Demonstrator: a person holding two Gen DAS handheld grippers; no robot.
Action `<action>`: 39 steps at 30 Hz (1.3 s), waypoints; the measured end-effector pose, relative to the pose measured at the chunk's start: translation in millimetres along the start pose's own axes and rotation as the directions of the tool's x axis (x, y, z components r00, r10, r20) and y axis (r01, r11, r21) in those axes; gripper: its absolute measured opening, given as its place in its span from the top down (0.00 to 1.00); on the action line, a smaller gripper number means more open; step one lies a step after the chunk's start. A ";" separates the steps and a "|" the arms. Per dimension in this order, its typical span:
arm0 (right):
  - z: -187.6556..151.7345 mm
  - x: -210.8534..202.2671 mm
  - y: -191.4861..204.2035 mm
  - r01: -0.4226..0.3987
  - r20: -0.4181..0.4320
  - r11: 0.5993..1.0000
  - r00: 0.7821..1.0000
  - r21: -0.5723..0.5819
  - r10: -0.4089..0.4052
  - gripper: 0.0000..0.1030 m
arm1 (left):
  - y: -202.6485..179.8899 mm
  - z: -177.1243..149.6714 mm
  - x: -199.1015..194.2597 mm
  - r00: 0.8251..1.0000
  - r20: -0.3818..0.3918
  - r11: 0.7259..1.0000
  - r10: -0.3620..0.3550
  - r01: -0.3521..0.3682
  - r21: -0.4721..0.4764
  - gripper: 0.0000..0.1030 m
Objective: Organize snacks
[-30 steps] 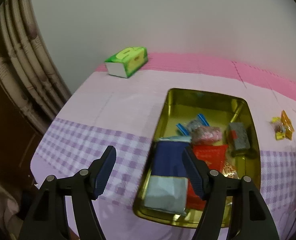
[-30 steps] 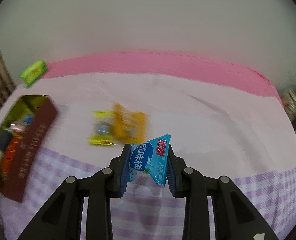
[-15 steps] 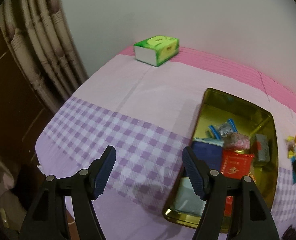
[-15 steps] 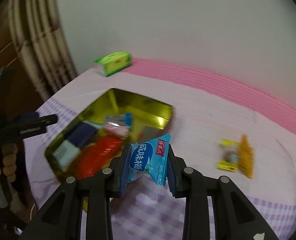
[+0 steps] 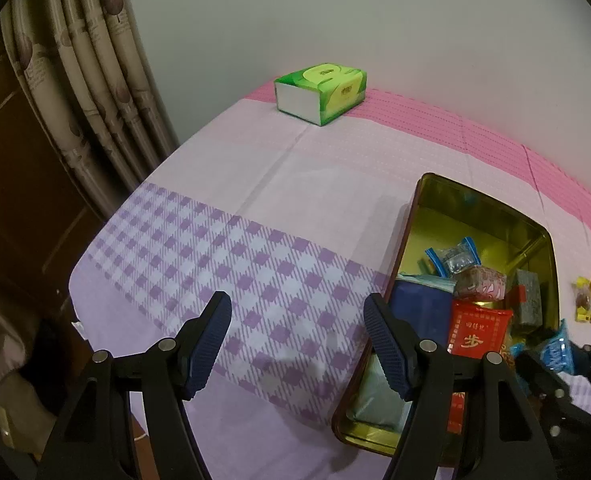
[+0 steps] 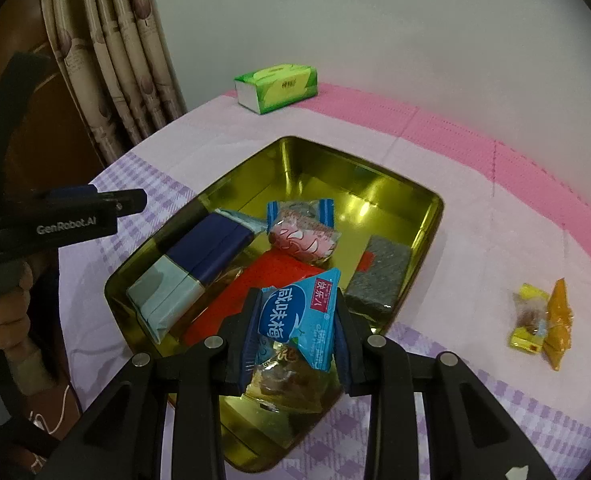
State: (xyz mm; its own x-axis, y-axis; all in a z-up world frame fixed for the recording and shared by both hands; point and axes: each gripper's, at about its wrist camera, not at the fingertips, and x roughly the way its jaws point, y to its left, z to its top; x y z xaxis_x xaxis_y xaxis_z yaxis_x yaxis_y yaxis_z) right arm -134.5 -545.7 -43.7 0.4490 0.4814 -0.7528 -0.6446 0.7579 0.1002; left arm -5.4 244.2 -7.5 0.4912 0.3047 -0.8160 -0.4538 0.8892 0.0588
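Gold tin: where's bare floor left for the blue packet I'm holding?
The gold metal tin is bare at its far end, between the far wall and the pink wrapped candy. The near half is crowded: navy box, red packet, grey block.

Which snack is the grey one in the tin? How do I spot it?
Find the gold tin on the checked tablecloth. The grey block lies flat by the tin's right wall, beside the pink wrapped sweet. It is the only dull, speckled grey thing there; the rest are bright.
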 end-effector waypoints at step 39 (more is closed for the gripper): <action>-7.1 -46.0 -168.8 0.272 0.036 0.921 0.955 0.277 -0.293 0.53 | -12.0 -6.2 -1.6 1.000 0.008 0.999 0.008 -0.008 0.051 0.33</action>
State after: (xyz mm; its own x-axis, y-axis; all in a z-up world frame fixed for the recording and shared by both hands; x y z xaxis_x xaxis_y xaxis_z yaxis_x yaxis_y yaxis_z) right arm -50.8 -698.9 -30.6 0.6404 0.2539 -0.7248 -0.3004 0.9514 0.0679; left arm -5.4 231.0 -10.5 0.4934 0.3146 -0.8109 -0.4196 0.9027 0.0949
